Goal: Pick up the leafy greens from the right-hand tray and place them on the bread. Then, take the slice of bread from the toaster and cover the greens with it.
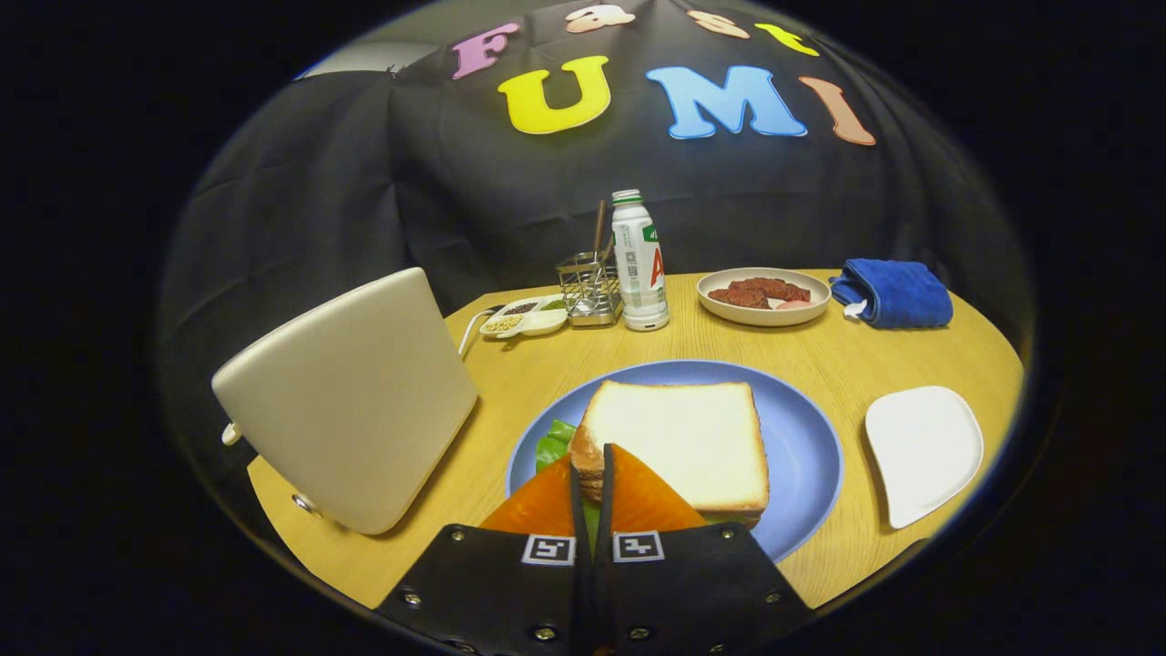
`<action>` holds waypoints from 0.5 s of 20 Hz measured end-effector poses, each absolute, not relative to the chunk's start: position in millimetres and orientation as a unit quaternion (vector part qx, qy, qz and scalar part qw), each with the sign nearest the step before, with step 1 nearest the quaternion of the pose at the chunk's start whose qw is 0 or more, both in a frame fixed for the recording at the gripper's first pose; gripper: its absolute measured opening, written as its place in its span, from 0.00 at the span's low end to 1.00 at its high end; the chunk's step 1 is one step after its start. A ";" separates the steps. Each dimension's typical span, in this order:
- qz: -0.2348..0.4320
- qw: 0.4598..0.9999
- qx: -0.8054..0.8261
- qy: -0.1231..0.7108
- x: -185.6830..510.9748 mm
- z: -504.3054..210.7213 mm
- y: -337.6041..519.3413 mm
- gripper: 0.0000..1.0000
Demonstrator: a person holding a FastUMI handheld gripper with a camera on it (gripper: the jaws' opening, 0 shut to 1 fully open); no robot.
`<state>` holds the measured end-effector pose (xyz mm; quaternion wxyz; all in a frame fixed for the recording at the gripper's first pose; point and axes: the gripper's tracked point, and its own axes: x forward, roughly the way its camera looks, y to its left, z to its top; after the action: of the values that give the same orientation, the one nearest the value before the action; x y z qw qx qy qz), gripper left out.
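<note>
White bread [679, 442] capped the leafy greens [553, 444] on the blue plate [806, 446], just ahead of the gripper [592, 474], whose fingers stood nearly together, gripping nothing; the toaster [351, 410] sat left.

Along the far edge of the bench [847, 360] we see a divided dish of seeds [526, 318], a wire caddy [589, 292] holding utensils, and a white bottle [639, 262] just beside it. Toward the far right corner sit a bowl of meat [763, 295] and a folded blue towel [894, 292].
</note>
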<state>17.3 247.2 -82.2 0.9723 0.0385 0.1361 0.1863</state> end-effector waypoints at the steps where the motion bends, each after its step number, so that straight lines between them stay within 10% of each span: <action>1: 0.190 0.971 0.047 0.141 16.4 -81.3 247.5 0.01; 10: 0.190 0.972 0.062 0.123 14.3 -74.5 246.2 0.11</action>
<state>14.3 246.2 -74.5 0.9722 0.0618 0.1226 0.1899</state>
